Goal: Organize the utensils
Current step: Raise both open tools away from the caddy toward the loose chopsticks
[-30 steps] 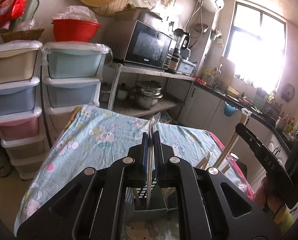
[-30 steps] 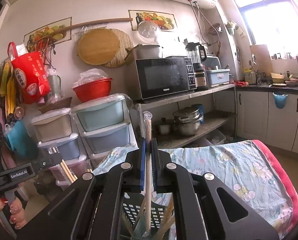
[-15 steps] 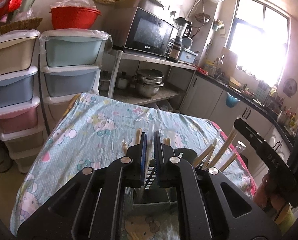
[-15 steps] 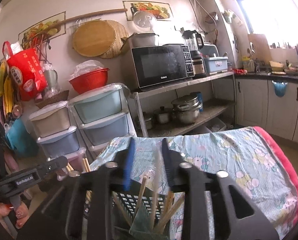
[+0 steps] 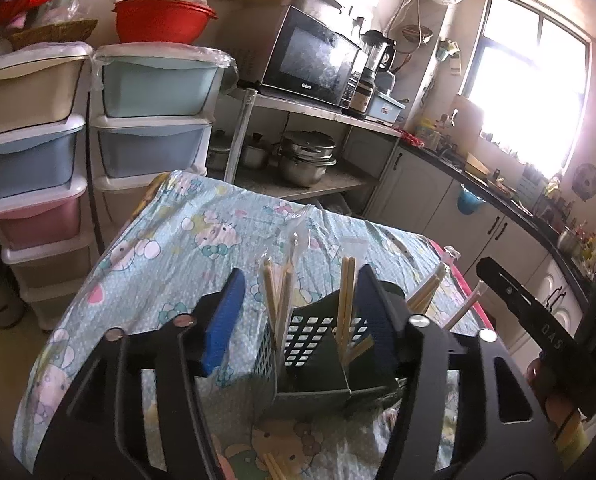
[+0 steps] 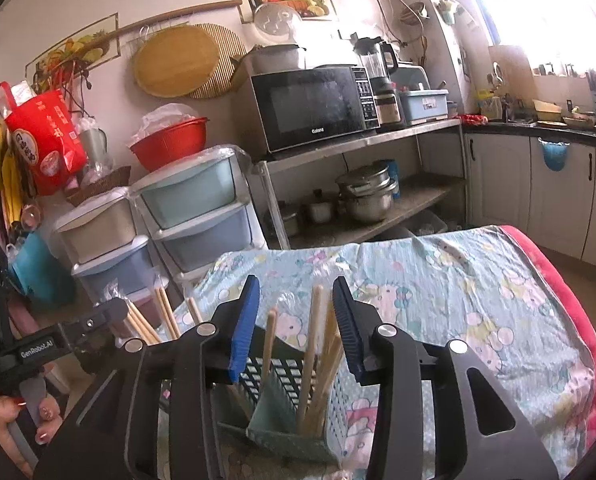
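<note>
The black microwave oven (image 6: pixel 312 108) on the steel shelf carries the white brand "Galanz" on the lower edge of its door, readable in both wrist views. Left of the microwave, the black handheld gripper (image 6: pixel 37 350) seen from the right wrist bears a white label reading "GenRobot.AI". Right of the microwave, in the left wrist view, the other black gripper's arm (image 5: pixel 538 320) shows the letters "DAS". The red bag (image 6: pixel 43 144) hanging on the wall left of the microwave has white printed characters, too small to read.

Wooden chopsticks (image 5: pixel 344 304), some in clear wrappers, stand tilted inside a dark perforated holder (image 5: pixel 318 344) on the cloth-covered surface (image 5: pixel 169 264).
</note>
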{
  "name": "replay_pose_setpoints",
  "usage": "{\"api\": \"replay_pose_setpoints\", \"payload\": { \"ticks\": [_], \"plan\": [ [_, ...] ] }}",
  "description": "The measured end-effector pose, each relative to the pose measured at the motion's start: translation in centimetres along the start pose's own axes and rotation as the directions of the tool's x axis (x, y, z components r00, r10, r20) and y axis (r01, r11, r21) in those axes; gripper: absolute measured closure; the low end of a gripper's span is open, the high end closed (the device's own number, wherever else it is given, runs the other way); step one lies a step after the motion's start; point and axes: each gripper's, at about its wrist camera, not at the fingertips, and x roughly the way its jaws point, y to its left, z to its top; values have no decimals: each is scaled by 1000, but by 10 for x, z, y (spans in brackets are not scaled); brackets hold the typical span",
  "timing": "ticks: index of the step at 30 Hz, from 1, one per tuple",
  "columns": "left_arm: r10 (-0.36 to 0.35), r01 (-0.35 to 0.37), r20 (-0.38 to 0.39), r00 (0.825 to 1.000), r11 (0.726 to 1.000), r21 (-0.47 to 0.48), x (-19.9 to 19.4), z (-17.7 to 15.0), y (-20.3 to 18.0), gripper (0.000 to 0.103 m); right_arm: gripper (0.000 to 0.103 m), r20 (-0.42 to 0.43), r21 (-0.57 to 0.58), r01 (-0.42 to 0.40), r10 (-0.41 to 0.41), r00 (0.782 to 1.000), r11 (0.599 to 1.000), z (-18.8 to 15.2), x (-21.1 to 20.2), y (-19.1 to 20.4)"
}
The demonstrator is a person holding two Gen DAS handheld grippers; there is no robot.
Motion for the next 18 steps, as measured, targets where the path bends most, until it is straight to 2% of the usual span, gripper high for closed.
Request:
{"api": "replay_pose_setpoints", "payload": {
  "ticks": [3, 7, 12, 18],
  "plan": [
    [3, -3, -2, 1000, 1000, -6, -2, -2, 1, 33, 65, -10, 5, -3, 3, 1000, 1000, -3, -3, -2],
    [-1, 1, -4, 1000, 1000, -8, -5, -5, 1, 21, 64, -22, 10, -9, 9, 1000, 1000, -6, -7, -3],
    [2, -2, -1, 1000, 1000, 0, -9, -8, -1, 11, 60, -27, 12, -14, 14, 1000, 1000, -9, -14, -3],
    [2, -1, -13, 1000, 1000, 10, -11, -15, -2, 11, 59, -38, 8, -25, 25, 999, 1000, -14, -25, -1]
  ]
}}
